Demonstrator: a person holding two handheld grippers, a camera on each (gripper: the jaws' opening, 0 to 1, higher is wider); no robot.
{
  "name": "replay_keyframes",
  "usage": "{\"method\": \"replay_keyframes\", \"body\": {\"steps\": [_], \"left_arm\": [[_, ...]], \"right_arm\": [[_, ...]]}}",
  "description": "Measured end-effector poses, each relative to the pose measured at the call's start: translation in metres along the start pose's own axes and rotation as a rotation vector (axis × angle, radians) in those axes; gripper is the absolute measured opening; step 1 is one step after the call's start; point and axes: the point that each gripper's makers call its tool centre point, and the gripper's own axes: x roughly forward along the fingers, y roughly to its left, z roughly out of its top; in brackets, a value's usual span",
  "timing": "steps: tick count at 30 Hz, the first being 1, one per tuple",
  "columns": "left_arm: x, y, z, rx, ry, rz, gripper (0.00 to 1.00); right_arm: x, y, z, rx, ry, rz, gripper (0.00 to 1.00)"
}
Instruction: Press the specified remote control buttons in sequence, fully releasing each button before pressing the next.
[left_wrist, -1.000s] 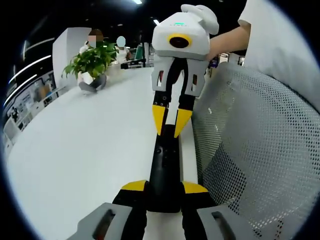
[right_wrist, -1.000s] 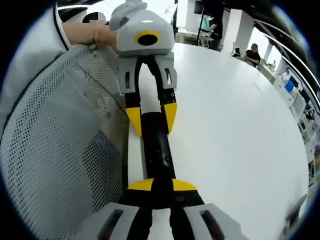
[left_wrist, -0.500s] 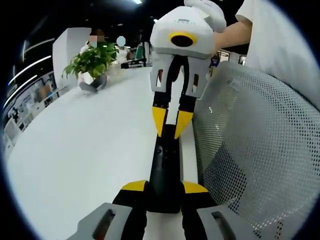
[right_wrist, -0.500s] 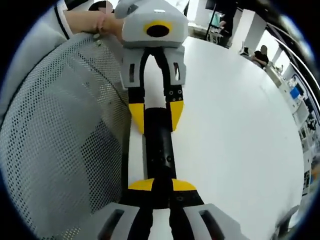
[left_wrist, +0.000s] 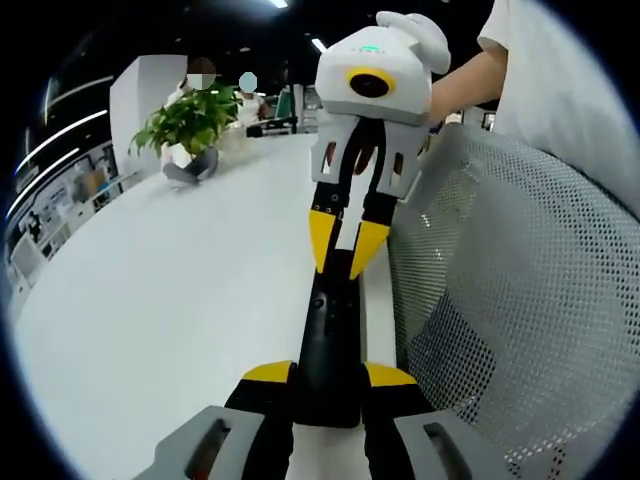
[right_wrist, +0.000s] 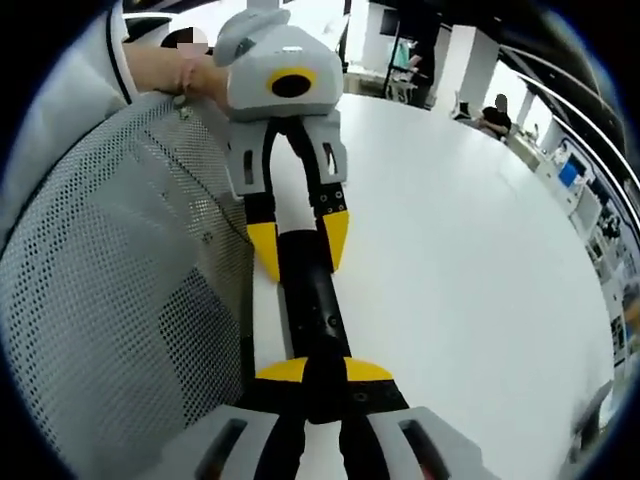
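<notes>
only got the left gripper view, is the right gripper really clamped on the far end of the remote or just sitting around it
Observer: In the right gripper view, the right gripper has its yellow tips pressed against both sides of the remote control. It looks shut on it.
Operator: ok and how does my end look from there
Observer: The left gripper has one yellow tip on each side of the remote's other end, and a hand holds that gripper from behind.
Operator: anything past it on the table
Observer: A seated person is at the far edge of the white table.
</notes>
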Motion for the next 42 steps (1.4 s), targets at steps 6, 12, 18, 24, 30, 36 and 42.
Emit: {"method": "replay_keyframes", "body": {"steps": [6, 12, 18, 24, 30, 36, 42], "left_arm": [[0.000, 0.000, -0.001, -0.010, -0.002, 0.003, 0.24], [0.000, 0.000, -0.001, -0.010, -0.007, -0.002, 0.24], [0.002, 0.000, 0.000, -0.007, -0.012, -0.008, 0.24], [0.002, 0.001, 0.000, -0.013, -0.013, -0.004, 0.24], [0.002, 0.001, 0.001, -0.022, -0.019, 0.000, 0.24], [0.003, 0.001, 0.001, -0.020, -0.017, -0.001, 0.24], [0.003, 0.001, 0.001, -0.027, -0.021, -0.005, 0.24]], "right_arm": [[0.002, 0.001, 0.003, -0.097, 0.034, 0.010, 0.09], [0.002, -0.001, 0.003, -0.115, 0.005, 0.058, 0.08], [0.005, 0.003, 0.004, -0.273, 0.079, 0.082, 0.08], [0.004, 0.004, 0.005, -0.230, 0.014, 0.090, 0.07], [0.005, 0.001, 0.009, -0.092, -0.045, 0.117, 0.06], [0.007, 0.004, 0.010, -0.165, 0.020, 0.069, 0.06], [0.009, 0.002, 0.011, -0.114, 0.114, 0.045, 0.06]]}}
